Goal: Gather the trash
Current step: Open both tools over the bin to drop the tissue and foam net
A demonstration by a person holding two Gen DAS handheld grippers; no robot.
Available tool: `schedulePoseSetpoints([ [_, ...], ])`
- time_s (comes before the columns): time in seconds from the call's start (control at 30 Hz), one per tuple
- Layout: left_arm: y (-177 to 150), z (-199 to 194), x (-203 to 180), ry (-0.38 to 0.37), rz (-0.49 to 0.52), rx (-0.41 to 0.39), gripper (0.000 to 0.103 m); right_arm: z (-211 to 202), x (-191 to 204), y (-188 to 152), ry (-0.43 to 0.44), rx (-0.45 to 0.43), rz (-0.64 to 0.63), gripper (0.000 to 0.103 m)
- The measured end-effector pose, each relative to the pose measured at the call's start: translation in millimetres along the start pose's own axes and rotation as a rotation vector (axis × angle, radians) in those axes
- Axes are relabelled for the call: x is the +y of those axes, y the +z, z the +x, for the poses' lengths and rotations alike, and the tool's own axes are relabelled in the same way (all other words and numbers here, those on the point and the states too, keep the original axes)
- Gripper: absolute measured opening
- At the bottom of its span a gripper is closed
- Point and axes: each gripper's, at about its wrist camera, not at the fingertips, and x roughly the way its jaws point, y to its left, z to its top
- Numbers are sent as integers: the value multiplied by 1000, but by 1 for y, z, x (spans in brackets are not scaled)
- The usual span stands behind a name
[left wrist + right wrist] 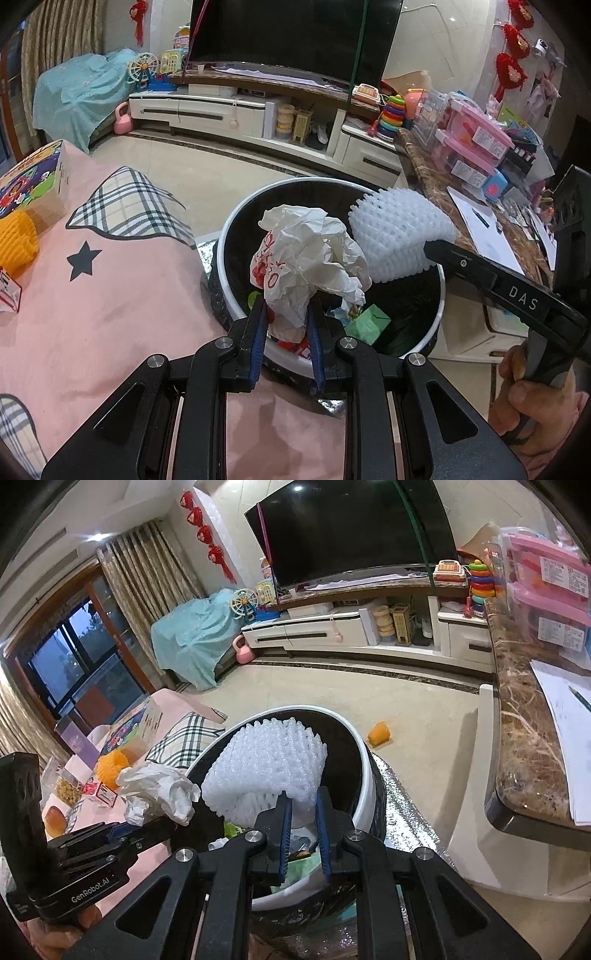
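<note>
Two grippers hang over the bin [236, 221]: left gripper [286, 302] pinches crumpled paper [314, 251], right gripper [303, 805] pinches white foam netting [269, 760].

Tiled floor [332, 701], white TV cabinet [314, 633], dark television [351, 528], curtained window [74, 657].

"DAS" on right claw [430, 249], "GenRobot.AI" on left claw [147, 827]

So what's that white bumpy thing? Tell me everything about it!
The foam net is white, soft-looking mesh with a bumpy, knobbly surface, the kind that wraps fruit. It is folded over into a thick pad. The right gripper pinches its lower edge between blue pads, holding it in the air over the open bin. It hangs beside the crumpled paper without clearly touching it.
</note>
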Motion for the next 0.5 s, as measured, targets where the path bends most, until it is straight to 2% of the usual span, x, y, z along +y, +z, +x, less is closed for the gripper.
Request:
schedulePoseSetpoints([
  [0.13, 1, 3, -1, 7, -1, 11, 20, 4, 1, 4, -6, 15, -13, 17],
  [0.23, 2, 3, 0, 11, -7, 12, 25, 7, 0, 5, -7, 25, -12, 18],
  [0.27, 2, 3, -1, 12, -10, 12, 29, 7, 0, 5, -10, 27, -12, 22],
  [0.37, 2, 1, 0, 26, -15, 5, 44, 8, -1, 5, -20, 29, -7, 47],
  [0.5, 0, -2, 2, 30, -28, -1, 48, 5, -1, 3, -18, 23, 0, 50],
])
